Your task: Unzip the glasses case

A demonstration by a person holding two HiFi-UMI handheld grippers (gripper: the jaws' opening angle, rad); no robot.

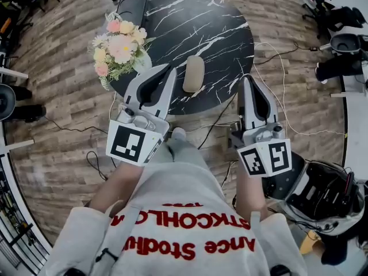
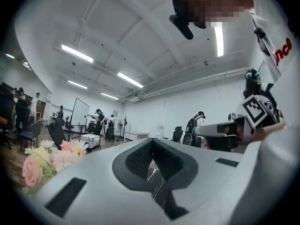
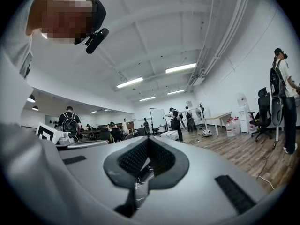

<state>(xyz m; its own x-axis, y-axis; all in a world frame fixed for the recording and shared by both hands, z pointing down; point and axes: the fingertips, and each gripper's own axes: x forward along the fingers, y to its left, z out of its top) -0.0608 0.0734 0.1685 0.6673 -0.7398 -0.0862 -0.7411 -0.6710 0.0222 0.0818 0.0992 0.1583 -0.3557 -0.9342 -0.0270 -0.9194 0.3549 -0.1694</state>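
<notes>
The grey-white plastic left claw [image 1: 171,68] points toward 1 o'clock in the head view, jaws closed on nothing. The matching right claw [image 1: 246,79] points toward 11 o'clock, jaws together and empty. The left forearm [image 1: 115,186] and right forearm [image 1: 250,191] extend forward behind them.

Beige glasses case [image 1: 193,73], black white-veined table [image 1: 190,22]

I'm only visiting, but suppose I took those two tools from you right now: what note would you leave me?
Left tongs: shut, empty, pointing at the table.
Right tongs: shut, empty, at the table's near edge.
Glasses case: lies closed on the black marble table near its front edge, between the two tongs, right of the flowers.
Done: nothing, case untouched.
Left: steady the case, find the zip pull, unzip.
</notes>
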